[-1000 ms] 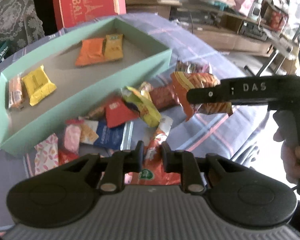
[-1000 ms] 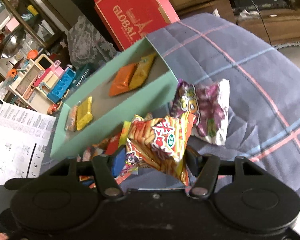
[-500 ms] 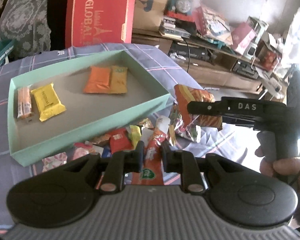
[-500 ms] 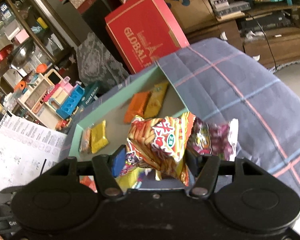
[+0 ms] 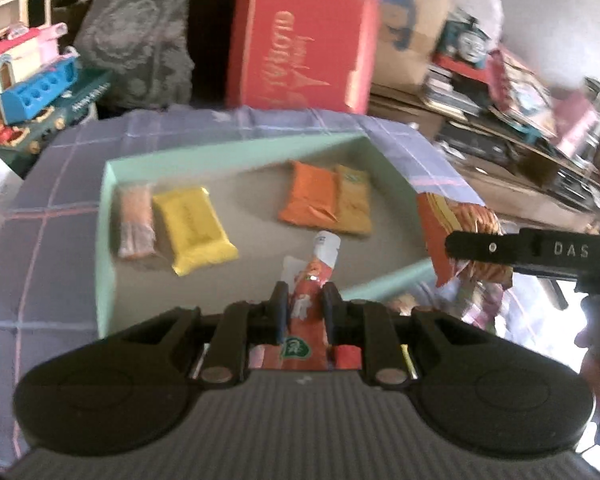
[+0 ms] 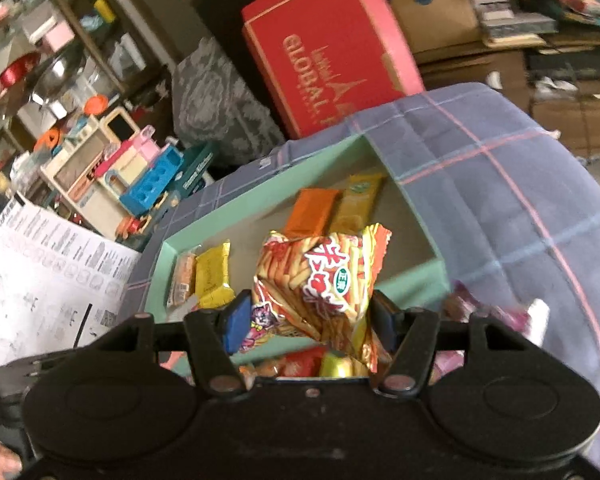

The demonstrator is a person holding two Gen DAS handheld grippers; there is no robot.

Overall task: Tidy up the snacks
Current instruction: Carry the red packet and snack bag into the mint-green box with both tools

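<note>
A red snack pouch [image 5: 306, 300] is pinched between the narrow fingers of the left gripper [image 5: 303, 300], held above the near part of the mint-green box [image 5: 106, 220]. The right gripper [image 6: 306, 320] clamps an orange chip bag [image 6: 320, 276] over the box's near wall, above four flat snack packets [image 5: 194, 230].

Left hand-held gripper [image 5: 303, 307] pinches a red sachet [image 5: 307, 304], seemingly over the tray [image 5: 107, 216].
</note>
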